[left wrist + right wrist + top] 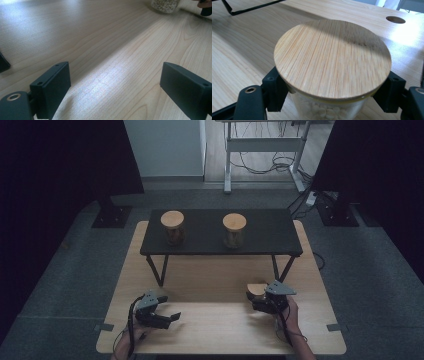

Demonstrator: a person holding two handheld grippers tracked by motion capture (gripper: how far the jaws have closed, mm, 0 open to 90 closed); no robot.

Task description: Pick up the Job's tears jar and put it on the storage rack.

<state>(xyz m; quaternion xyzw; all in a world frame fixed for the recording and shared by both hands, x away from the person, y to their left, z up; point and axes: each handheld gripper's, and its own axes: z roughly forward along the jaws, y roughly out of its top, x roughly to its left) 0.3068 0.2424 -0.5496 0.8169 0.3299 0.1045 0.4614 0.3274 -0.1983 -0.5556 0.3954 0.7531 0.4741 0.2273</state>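
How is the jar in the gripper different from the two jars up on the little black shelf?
The jar in the right gripper stands on the wooden table, while the two shelf jars stand higher, on the black shelf. The held jar has jaws on both sides; the shelf jars stand free. It holds pale, whitish pieces; theirs look darker brown. All three have round wooden lids.

— Any lettering on the round bamboo lid (332,58) of the glass jar?
— None; bare grain only.
— The two wooden-lidded jars (172,226) on the black shelf (265,232)?
— No label can be read there.
— The pale wooden tabletop (105,50)?
— No words, numbers or signs.
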